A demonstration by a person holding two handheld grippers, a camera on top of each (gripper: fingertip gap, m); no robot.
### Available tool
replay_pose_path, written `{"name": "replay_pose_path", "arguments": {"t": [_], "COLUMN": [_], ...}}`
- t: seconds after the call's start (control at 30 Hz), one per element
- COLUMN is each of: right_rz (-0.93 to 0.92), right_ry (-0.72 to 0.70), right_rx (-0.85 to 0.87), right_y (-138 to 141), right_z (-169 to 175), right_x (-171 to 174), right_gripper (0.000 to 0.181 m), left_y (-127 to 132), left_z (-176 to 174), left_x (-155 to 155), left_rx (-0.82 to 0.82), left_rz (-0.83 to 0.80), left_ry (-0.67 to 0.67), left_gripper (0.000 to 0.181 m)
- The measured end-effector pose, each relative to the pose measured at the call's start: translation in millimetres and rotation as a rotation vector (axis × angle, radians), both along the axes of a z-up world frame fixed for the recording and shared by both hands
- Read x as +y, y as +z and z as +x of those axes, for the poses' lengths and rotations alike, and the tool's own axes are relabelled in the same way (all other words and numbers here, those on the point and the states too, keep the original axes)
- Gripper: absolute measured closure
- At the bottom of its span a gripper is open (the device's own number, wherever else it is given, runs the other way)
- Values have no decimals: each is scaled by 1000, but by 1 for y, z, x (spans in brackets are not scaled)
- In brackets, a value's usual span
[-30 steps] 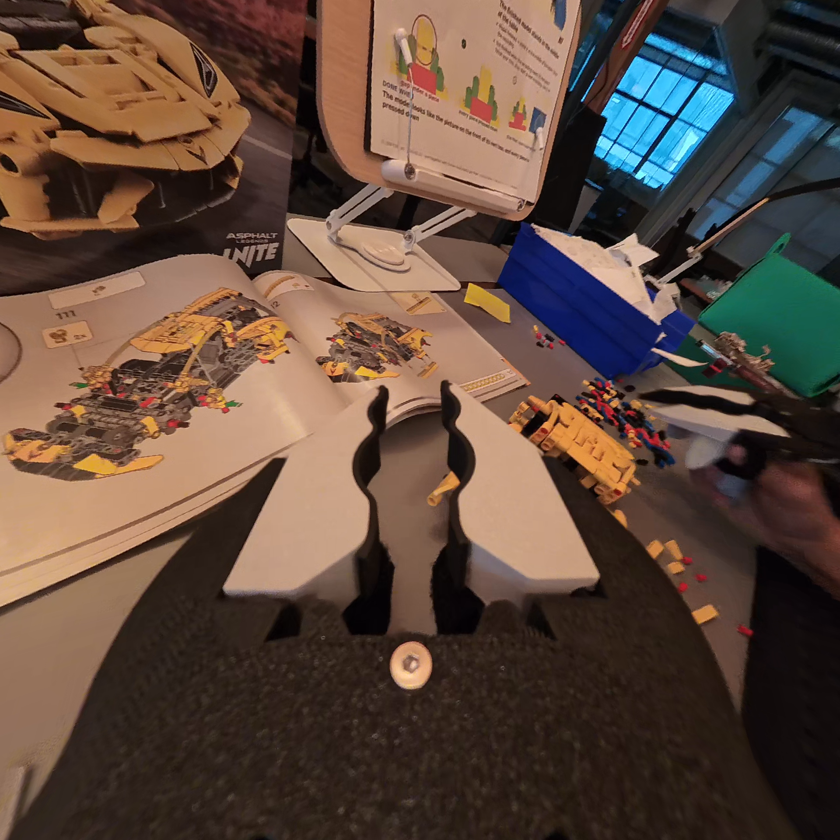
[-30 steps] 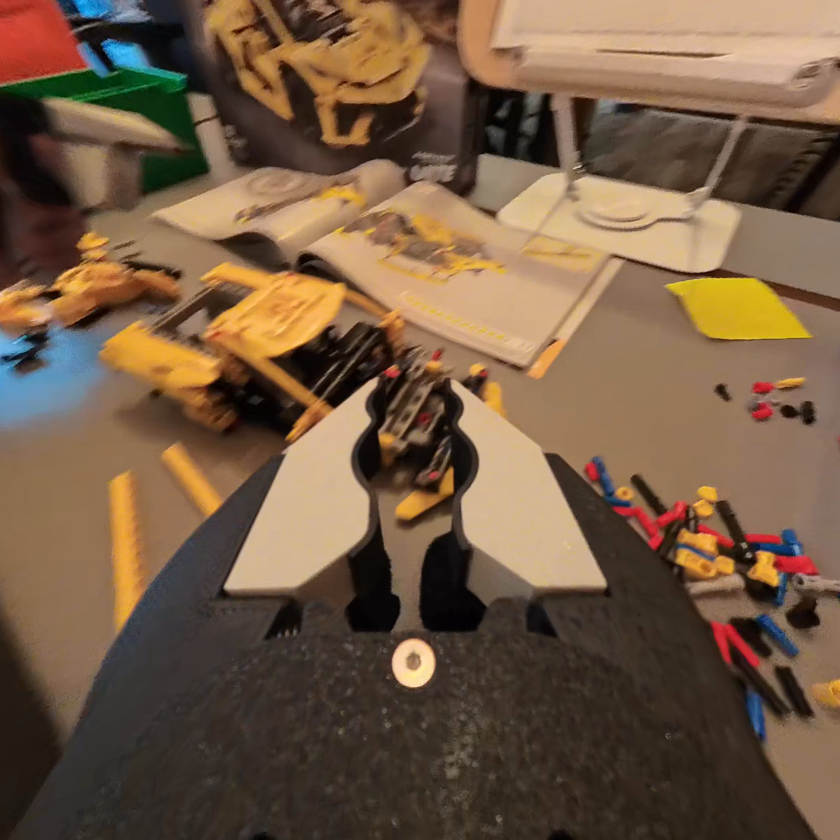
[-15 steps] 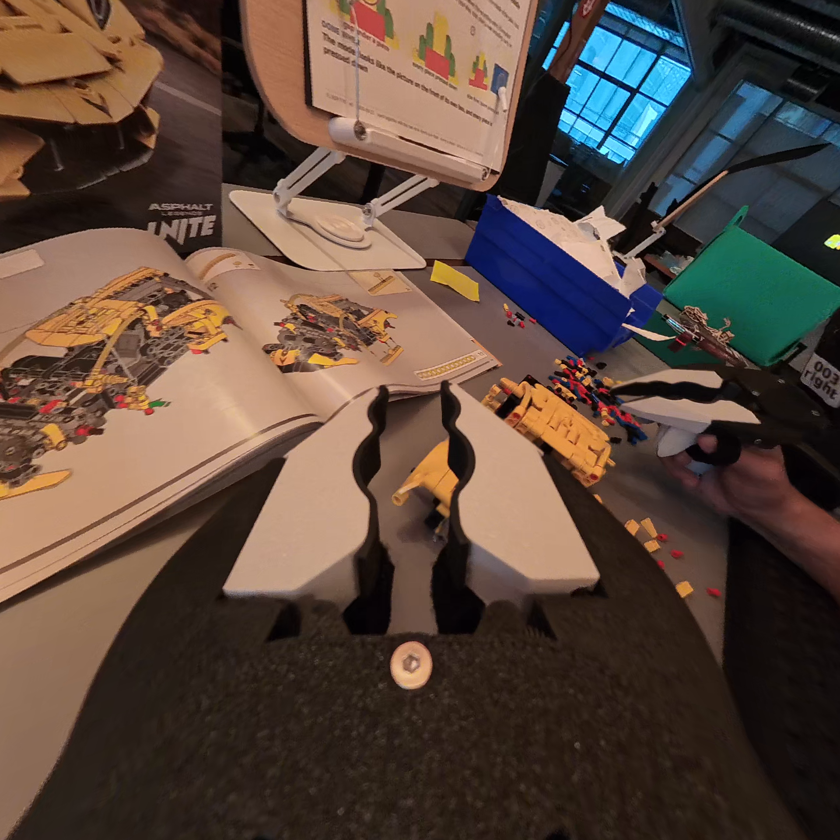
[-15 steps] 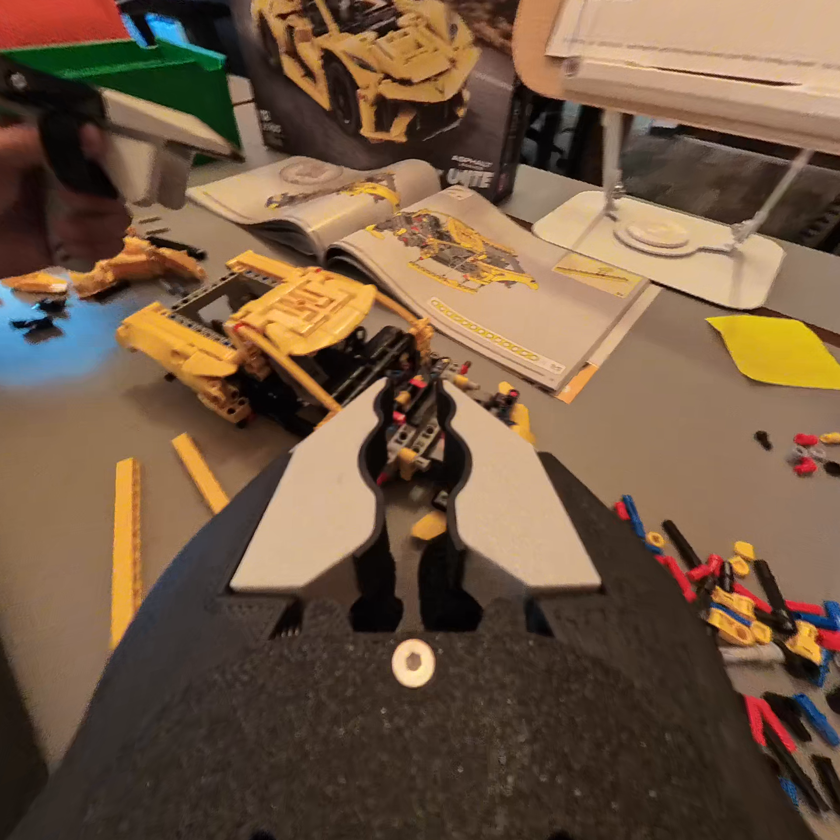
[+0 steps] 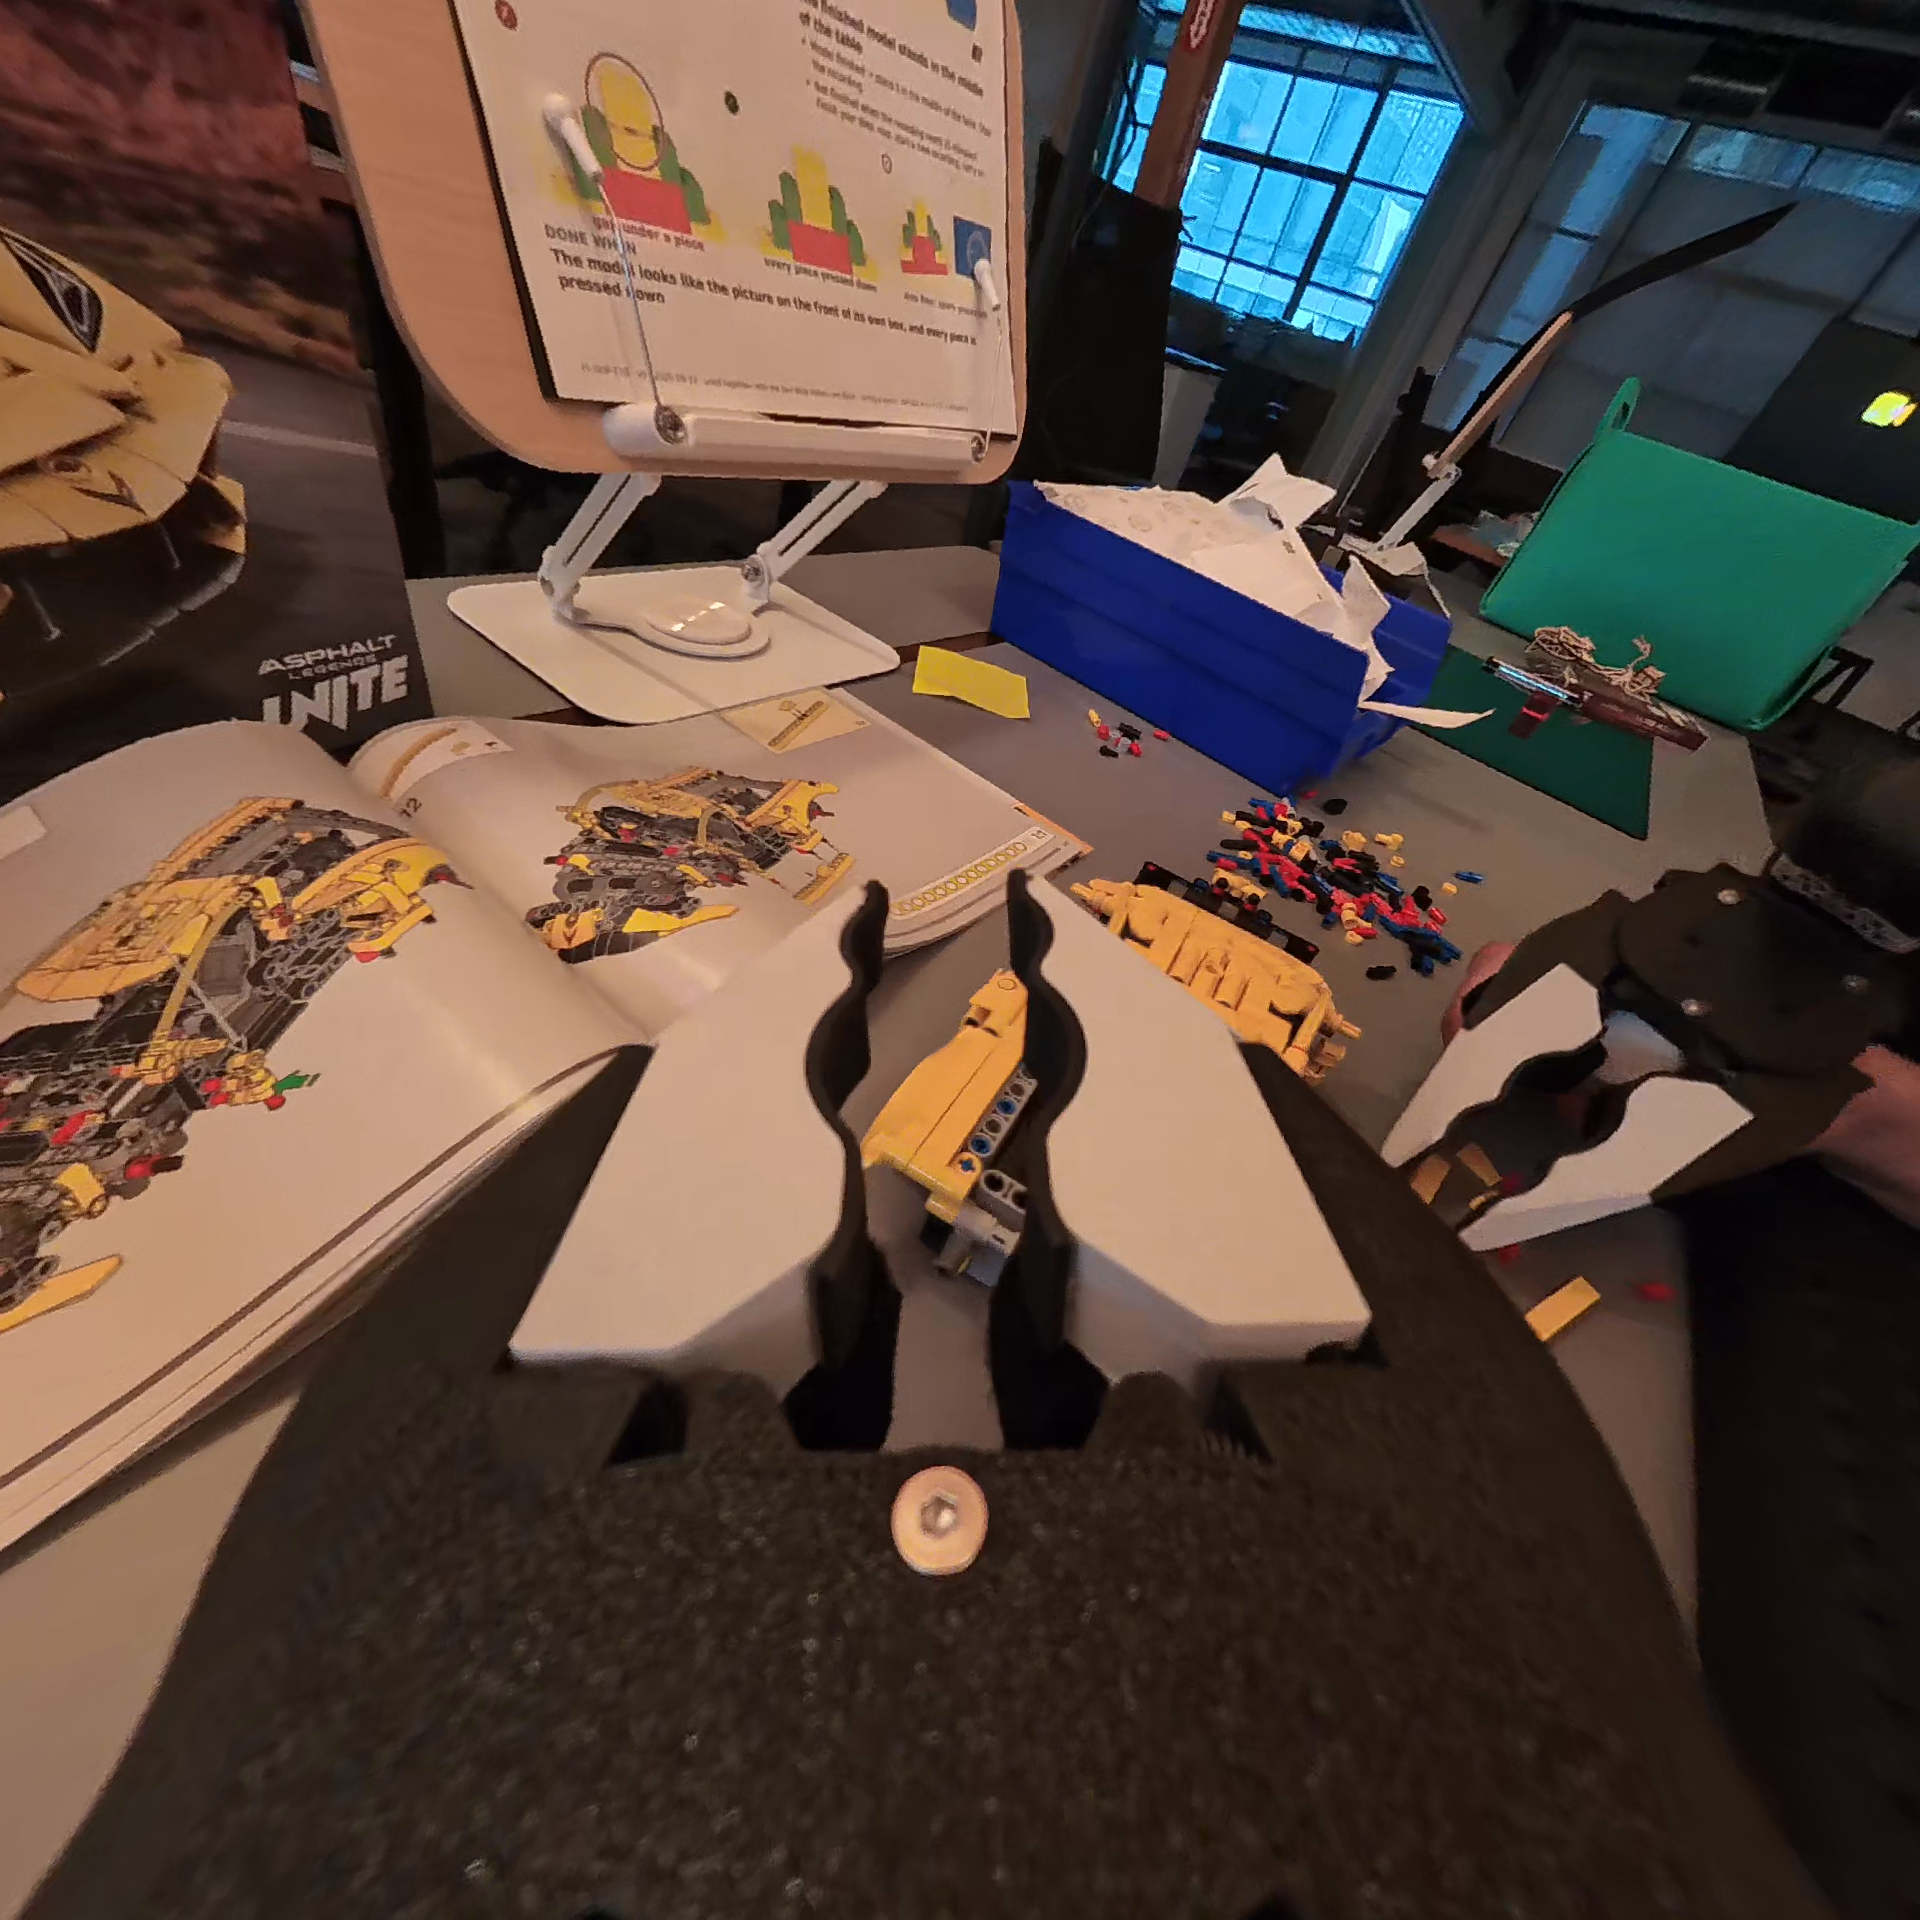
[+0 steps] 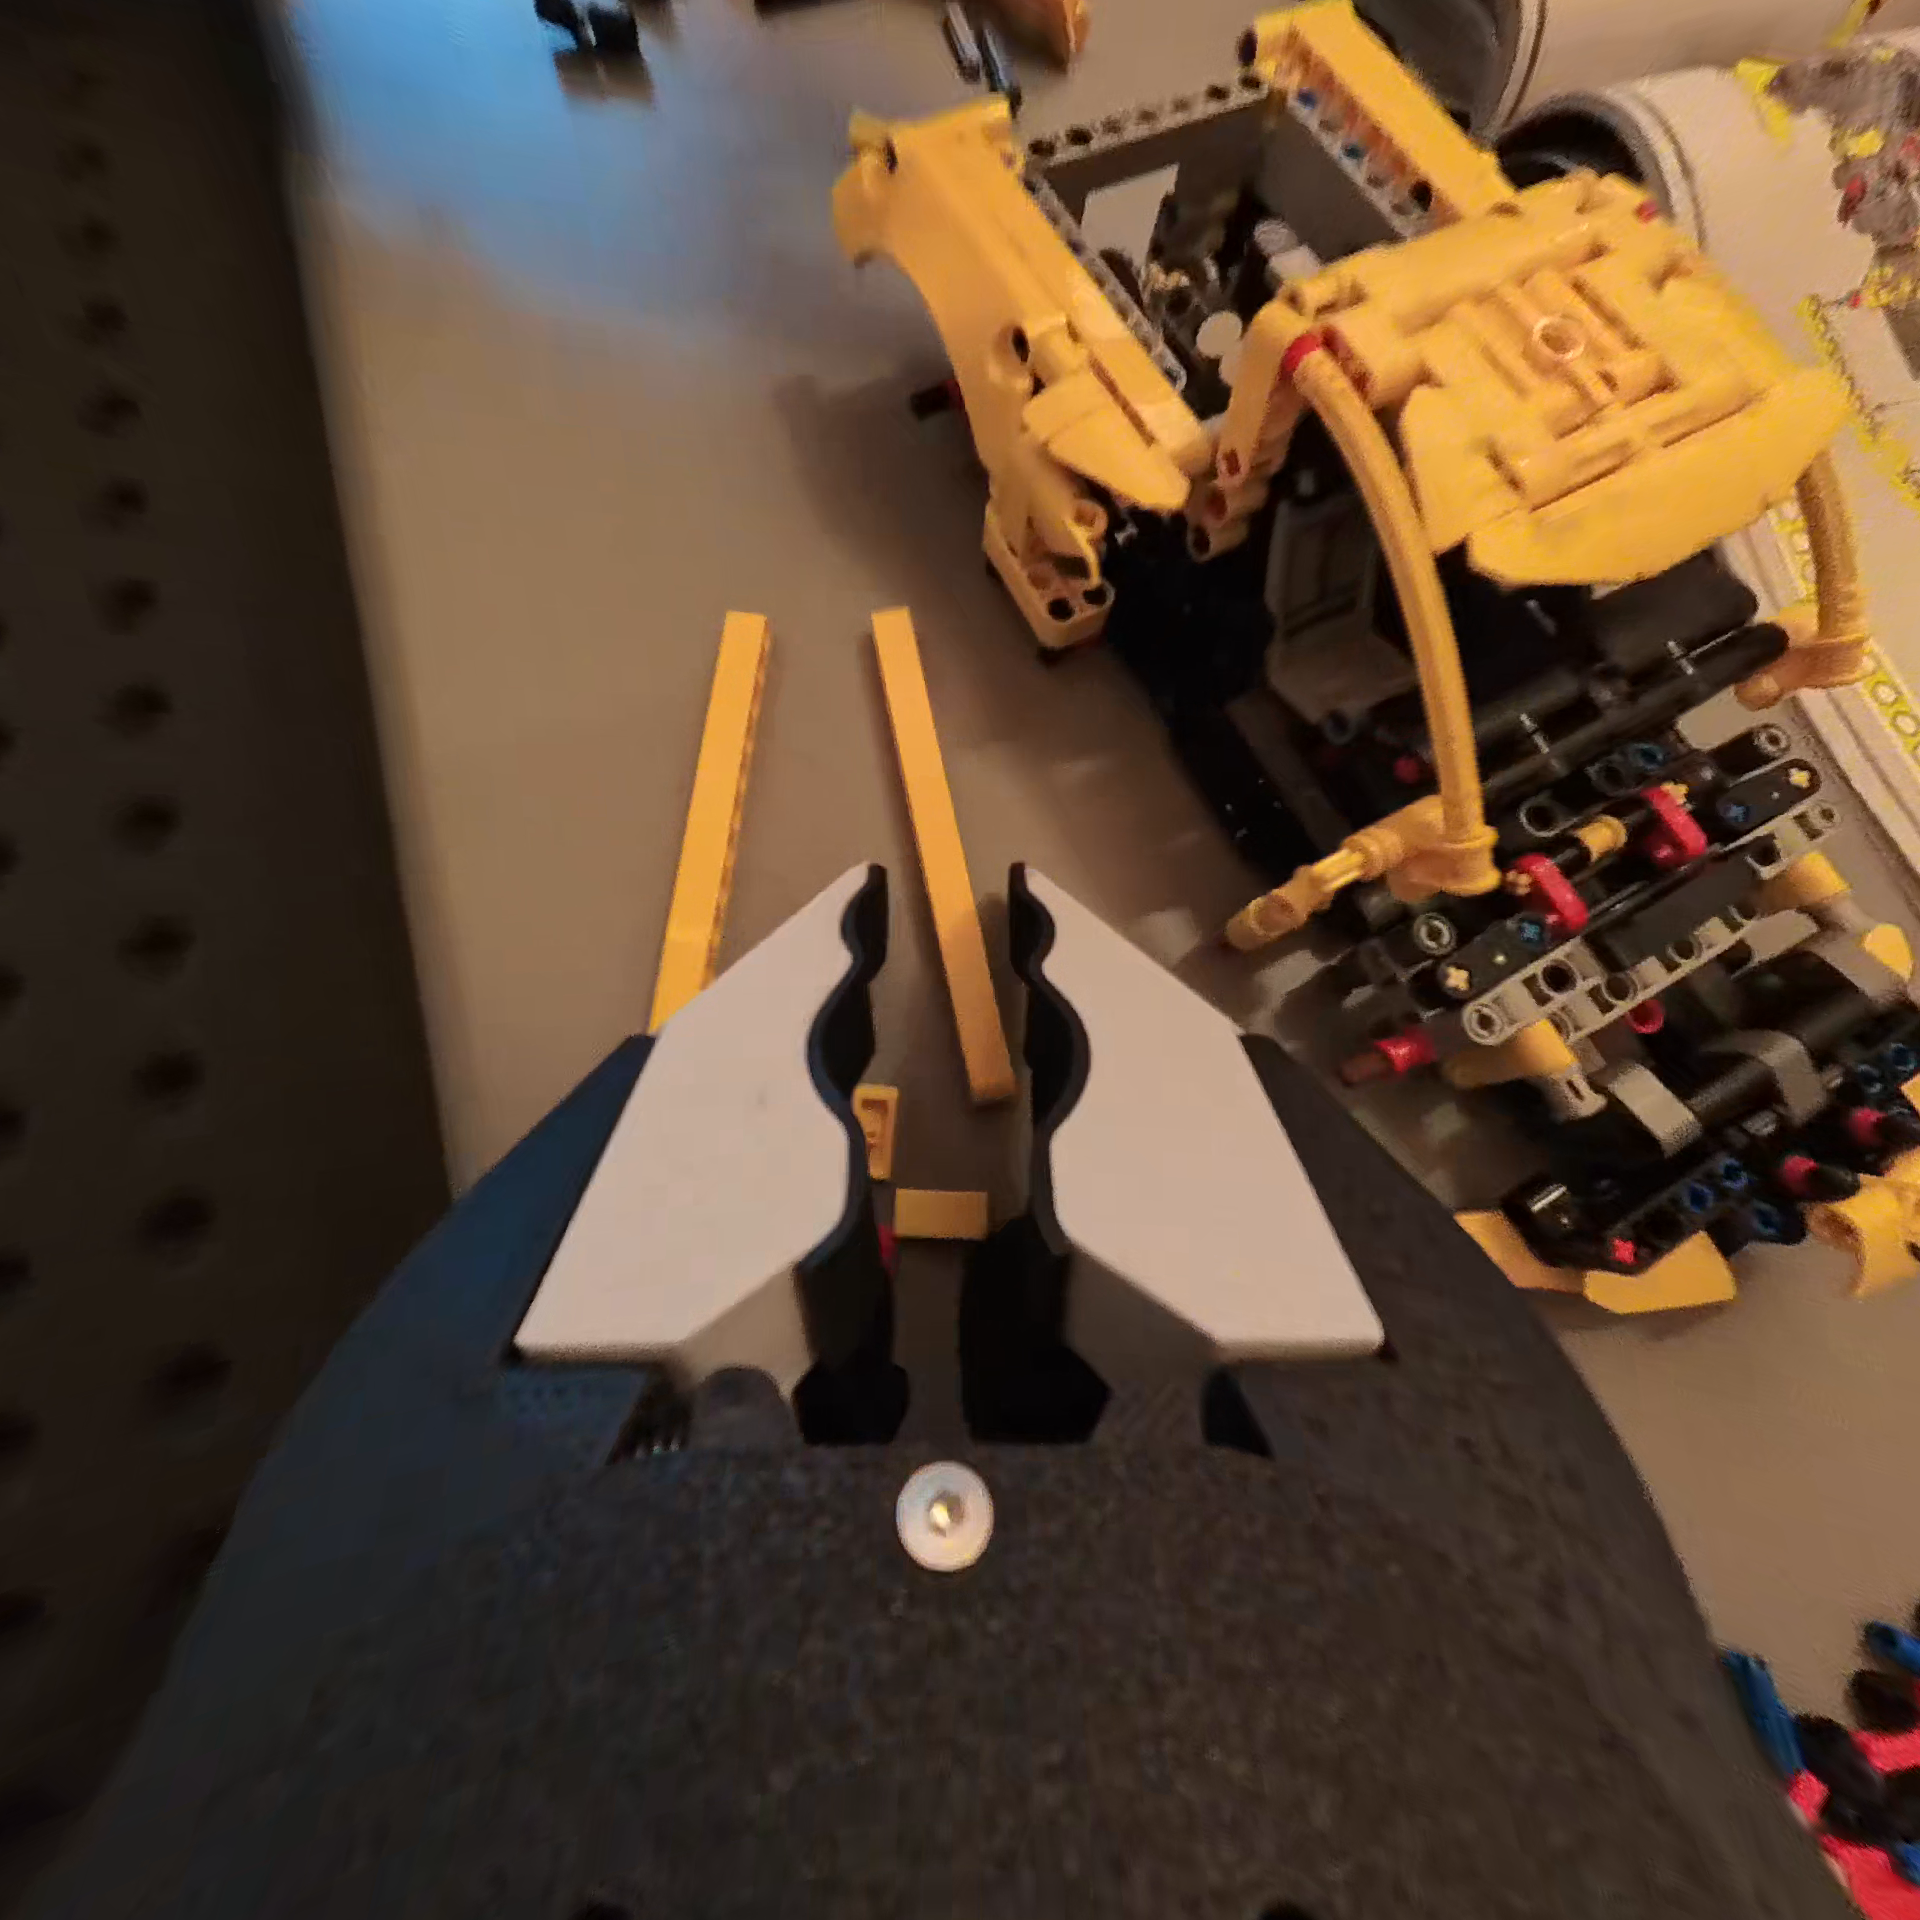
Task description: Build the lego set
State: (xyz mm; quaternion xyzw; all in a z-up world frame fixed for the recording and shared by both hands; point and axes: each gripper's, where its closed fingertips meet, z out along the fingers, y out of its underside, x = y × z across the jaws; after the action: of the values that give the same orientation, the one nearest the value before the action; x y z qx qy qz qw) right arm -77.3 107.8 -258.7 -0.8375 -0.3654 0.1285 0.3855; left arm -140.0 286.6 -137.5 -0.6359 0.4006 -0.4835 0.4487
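My left gripper (image 5: 943,894) has its wavy-edged grey fingers parted, nothing clamped. Seen in the gap lies a yellow wedge-shaped sub-assembly (image 5: 961,1091) with a grey pinned end, on the matte grey table (image 5: 1174,779). At 9 o'clock, the glossy instruction booklet (image 5: 343,987) lies open. At 2 o'clock, a scatter of small red, blue and black pins (image 5: 1330,883).

My right gripper (image 6: 948,883) is also spread and empty. A flat yellow strip (image 6: 940,862) runs up between its fingers on the table; a 2nd yellow beam (image 6: 717,800) lies at 11 o'clock. The half-built yellow-and-black car chassis (image 6: 1455,582), ribbed and studded, sits at 1 o'clock.
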Motion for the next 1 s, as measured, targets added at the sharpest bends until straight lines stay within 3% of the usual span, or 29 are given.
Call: {"name": "replay_pose_path", "arguments": {"t": [0.23,0.4,0.57,0.73,1.0], "right_rz": [25,89,466,842,983], "right_ry": [-15,-6,-17,-65,-56], "right_rx": [-48,-120,-197,-509,-535], "right_y": [-3,1,70,140,135], "right_z": [3,6,3,12,-14], "right_x": [2,4,17,46,68], "right_gripper": [174,175,175,175,175], "left_y": [-11,-2,13,26,31], "left_z": [6,4,9,17,21], "left_x": [-9,-13,-37,-79,-95], "left_rx": [78,27,-64,-139,-174], "left_rz": [-5,2,-79,-116,-139], "left_ry": [-18,-36,-190,-411,-477], "left_gripper": [158,158,157,156,156]}}
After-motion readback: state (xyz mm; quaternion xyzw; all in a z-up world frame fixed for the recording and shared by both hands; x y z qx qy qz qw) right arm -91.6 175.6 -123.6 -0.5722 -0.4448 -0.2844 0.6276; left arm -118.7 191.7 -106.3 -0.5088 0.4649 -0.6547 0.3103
